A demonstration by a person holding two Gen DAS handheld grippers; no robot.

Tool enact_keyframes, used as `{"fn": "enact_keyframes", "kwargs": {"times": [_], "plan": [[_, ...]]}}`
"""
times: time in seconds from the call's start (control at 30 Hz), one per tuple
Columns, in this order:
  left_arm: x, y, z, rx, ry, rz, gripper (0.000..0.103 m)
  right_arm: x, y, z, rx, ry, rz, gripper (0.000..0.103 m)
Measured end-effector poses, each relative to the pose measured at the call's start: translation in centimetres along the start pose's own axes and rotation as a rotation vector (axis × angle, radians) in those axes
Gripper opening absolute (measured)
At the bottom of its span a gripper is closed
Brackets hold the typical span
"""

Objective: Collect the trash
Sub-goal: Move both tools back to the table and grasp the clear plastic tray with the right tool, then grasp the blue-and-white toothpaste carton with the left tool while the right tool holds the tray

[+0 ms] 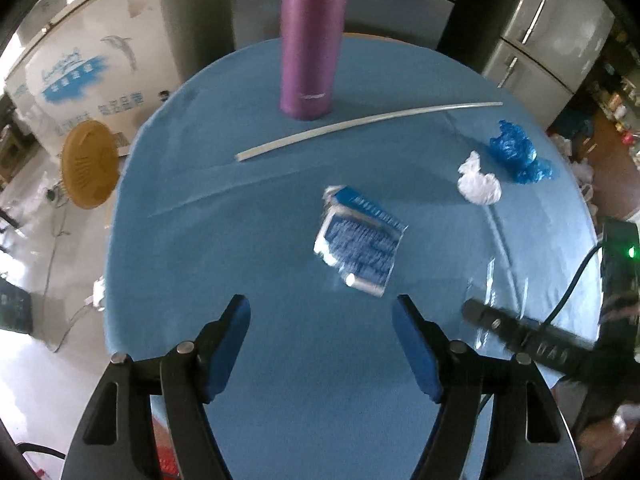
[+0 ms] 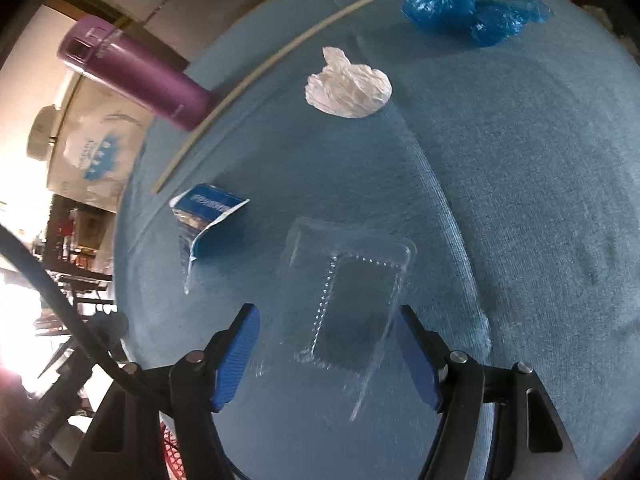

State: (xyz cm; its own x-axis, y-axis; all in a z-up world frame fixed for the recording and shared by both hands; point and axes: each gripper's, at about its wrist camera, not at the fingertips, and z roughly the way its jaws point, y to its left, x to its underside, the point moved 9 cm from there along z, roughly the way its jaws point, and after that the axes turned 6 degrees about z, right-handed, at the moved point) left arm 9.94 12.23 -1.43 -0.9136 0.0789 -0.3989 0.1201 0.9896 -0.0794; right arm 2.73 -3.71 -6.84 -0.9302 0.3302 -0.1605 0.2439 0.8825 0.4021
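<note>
On the round blue table (image 1: pixel 240 240) lies a torn blue-and-silver wrapper (image 1: pixel 360 240), just ahead of my left gripper (image 1: pixel 322 308). That gripper hangs open over bare cloth with nothing between its fingers. In the right wrist view a clear plastic tray (image 2: pixel 352 292) lies flat on the table (image 2: pixel 520 160). My right gripper (image 2: pixel 327 314) straddles the tray's near end, open, pads apart from its sides. The wrapper (image 2: pixel 208 208) is to its left. A crumpled white tissue (image 2: pixel 348 88) (image 1: pixel 478 184) and crumpled blue plastic (image 2: pixel 460 4) (image 1: pixel 516 152) lie farther back.
A purple bottle (image 1: pixel 310 40) (image 2: pixel 136 76) stands at the table's far side, with a long white strip (image 1: pixel 360 124) (image 2: pixel 248 76) lying in front of it. A black part of the right-hand tool (image 1: pixel 520 338) reaches in at the right. Something red and meshed (image 2: pixel 168 452) shows below the near edge.
</note>
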Motion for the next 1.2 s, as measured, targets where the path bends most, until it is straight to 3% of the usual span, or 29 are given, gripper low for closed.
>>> {"fn": "enact_keyframes", "kwargs": {"times": [0.07, 0.27, 0.57, 0.67, 0.87, 1.2], "plan": [[-1.0, -0.7, 0.9, 0.022, 0.004, 0.009, 0.074, -0.1, 0.0, 0.1, 0.061, -0.022, -0.044, 0.072], [-3.2, -2.1, 4.2, 0.09, 0.032, 0.025, 0.074, -0.6, -0.4, -0.6, 0.064, -0.045, -0.087, 0.059], [-3.7, -2.8, 8.9, 0.095, 0.09, 0.002, 0.074, -2.4, -5.0, -2.5, 0.082, -0.074, -0.055, 0.058], [-3.9, -3.6, 9.2, 0.067, 0.073, 0.045, 0.074, -2.6, -6.6, -3.2, 0.083, -0.073, -0.025, 0.059], [-4.3, -5.0, 9.6, 0.034, 0.04, 0.074, 0.074, -3.2, -5.4, -2.3, 0.092, -0.071, -0.016, 0.063], [-2.7, -6.2, 8.2, 0.045, 0.004, 0.076, 0.062, -2.7, -7.3, -3.8, 0.047, -0.099, -0.017, 0.057]]}}
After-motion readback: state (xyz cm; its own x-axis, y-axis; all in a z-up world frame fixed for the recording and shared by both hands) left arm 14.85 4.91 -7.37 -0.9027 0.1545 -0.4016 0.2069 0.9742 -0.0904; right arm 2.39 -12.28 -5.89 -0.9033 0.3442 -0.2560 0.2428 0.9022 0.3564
